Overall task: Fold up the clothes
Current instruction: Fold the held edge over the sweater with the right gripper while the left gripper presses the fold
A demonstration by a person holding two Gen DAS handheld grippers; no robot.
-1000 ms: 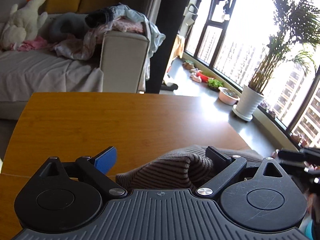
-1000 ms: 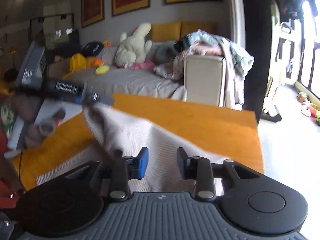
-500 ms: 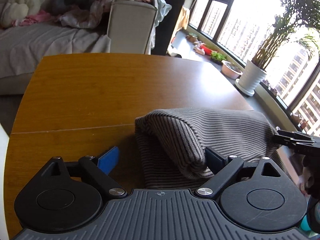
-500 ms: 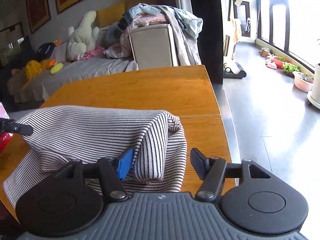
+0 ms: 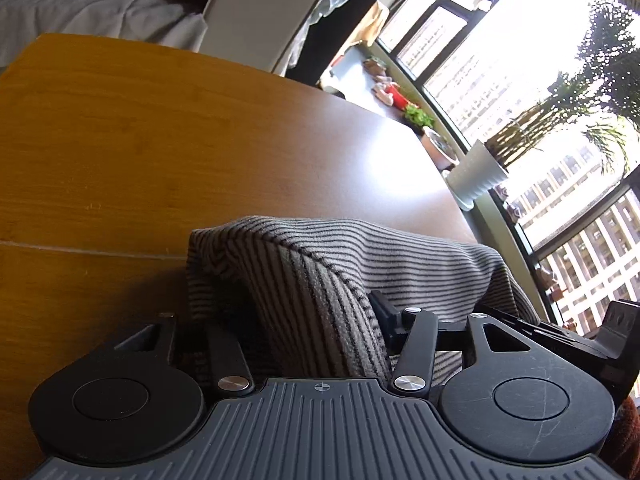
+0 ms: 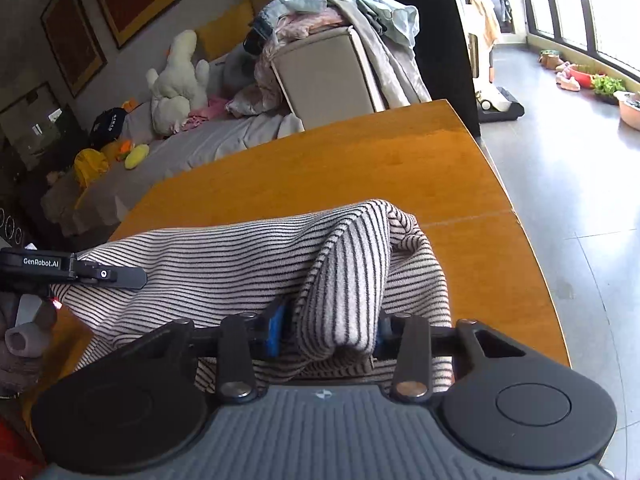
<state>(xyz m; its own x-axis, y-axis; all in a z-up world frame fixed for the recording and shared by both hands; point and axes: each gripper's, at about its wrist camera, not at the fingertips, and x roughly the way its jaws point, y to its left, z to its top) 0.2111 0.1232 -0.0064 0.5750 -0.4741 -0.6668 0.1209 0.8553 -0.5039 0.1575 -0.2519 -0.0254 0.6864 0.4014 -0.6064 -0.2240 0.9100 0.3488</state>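
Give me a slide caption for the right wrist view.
Right tool pinching a fold of striped cloth over the wooden table.

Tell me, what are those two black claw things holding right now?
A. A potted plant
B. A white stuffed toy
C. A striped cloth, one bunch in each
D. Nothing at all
C: the right gripper has its fingers closed on a bunched fold of the striped cloth, and the left gripper pinches another fold of it above the wooden table.
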